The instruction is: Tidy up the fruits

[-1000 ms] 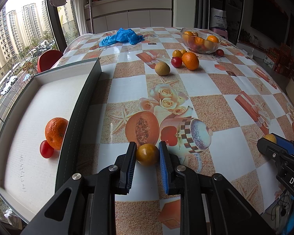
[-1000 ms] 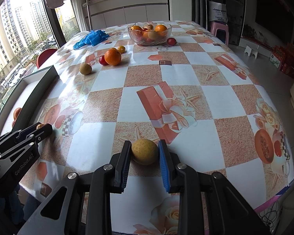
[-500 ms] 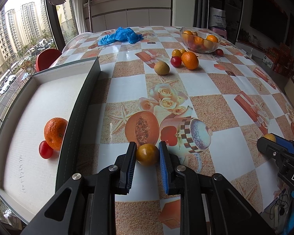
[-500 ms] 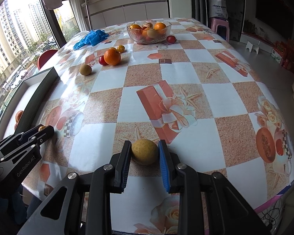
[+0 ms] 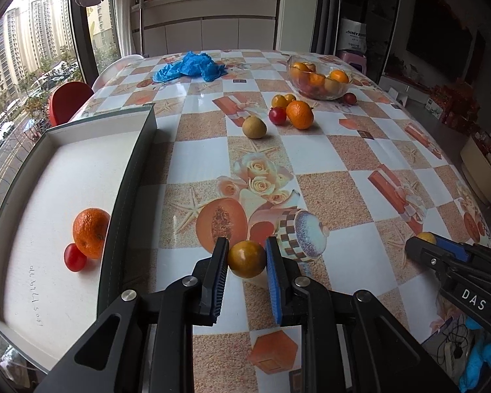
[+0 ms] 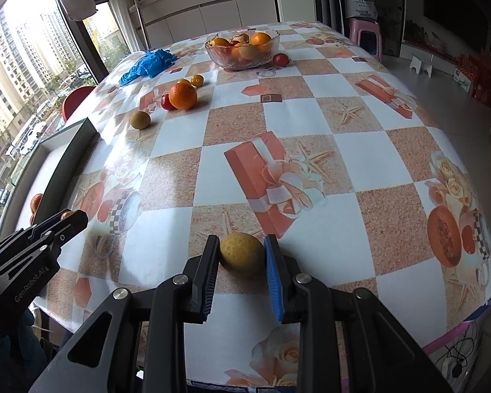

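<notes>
- Tray (image 5: pixel 131 177): orange (image 5: pixel 91 232) and red fruit (image 5: pixel 75 261) already in.
- Left claw (image 5: pixel 246 258) clamped on amber fruit (image 5: pixel 246 258); right claw (image 6: pixel 242 255) clamped on yellow fruit (image 6: pixel 242 254).
- Five loose fruits (image 5: pixel 254 126) left on worktop (image 5: pixel 327 163).

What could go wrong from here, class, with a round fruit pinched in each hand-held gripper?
The amber fruit in the left hand-held gripper is round and pinched at its sides only, so it could slip. It might clip the tray wall on the way in, or nudge the orange beside the tomato. The yellow fruit could roll off.
</notes>
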